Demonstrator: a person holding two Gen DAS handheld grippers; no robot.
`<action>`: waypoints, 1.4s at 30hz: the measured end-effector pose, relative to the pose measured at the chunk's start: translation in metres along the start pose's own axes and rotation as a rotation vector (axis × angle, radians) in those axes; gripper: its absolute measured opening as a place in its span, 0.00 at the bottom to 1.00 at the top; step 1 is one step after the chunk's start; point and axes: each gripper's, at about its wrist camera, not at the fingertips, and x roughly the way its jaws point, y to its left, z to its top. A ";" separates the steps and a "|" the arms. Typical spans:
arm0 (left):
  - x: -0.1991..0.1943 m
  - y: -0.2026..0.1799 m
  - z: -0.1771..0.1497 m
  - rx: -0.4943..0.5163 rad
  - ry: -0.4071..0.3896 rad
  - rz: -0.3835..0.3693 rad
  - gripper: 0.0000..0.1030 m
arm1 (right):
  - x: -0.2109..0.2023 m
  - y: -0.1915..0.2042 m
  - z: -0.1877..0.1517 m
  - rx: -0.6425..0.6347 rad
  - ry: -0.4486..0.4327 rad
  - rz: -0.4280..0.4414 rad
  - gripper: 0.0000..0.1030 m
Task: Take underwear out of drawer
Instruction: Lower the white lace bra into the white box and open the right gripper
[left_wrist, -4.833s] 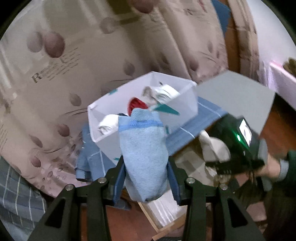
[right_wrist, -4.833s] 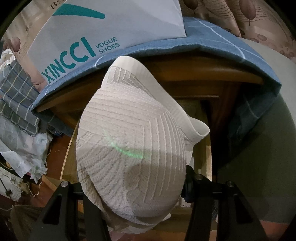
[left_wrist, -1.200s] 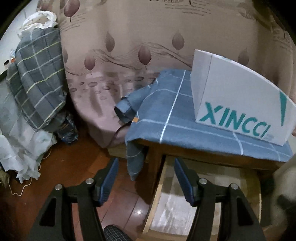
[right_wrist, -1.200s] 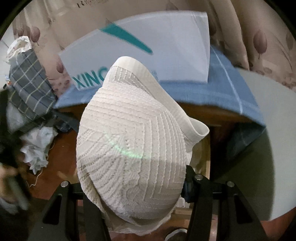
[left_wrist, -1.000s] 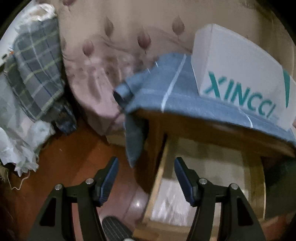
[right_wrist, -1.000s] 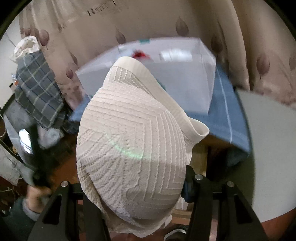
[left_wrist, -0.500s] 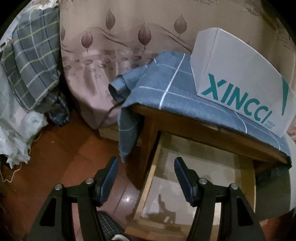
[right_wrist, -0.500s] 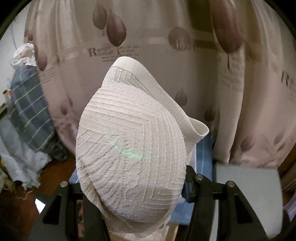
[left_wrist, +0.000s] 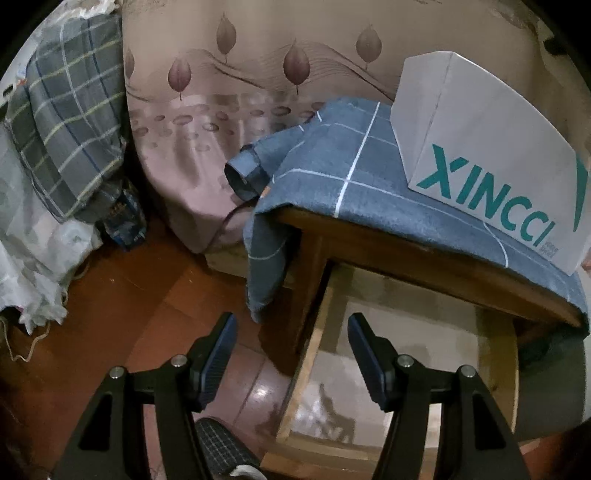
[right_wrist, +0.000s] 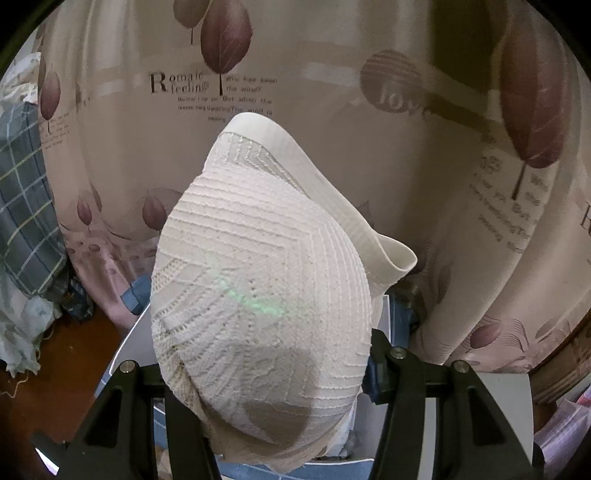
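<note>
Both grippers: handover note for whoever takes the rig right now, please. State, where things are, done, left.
Left gripper: open, nothing between the jaws, above the pulled-out drawer.
Right gripper: shut on the white knit underwear, held up in front of the leaf-print curtain, with the white shoe box's rim just below it.
Drawer: what shows of it in the left wrist view holds no garment; its right part is hidden under the table edge.
Done: this piece is out of the drawer.
Left: probably drop it into the box, then check the hidden part of the drawer.
</note>
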 end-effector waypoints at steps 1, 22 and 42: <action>0.000 0.000 0.000 -0.001 0.000 0.004 0.62 | 0.002 -0.001 -0.005 -0.006 0.003 0.000 0.50; 0.006 0.002 -0.001 -0.031 0.049 -0.021 0.62 | 0.088 0.007 -0.023 -0.004 0.122 -0.028 0.51; 0.010 0.001 -0.002 -0.034 0.070 -0.053 0.62 | 0.130 0.007 -0.036 0.035 0.215 -0.005 0.71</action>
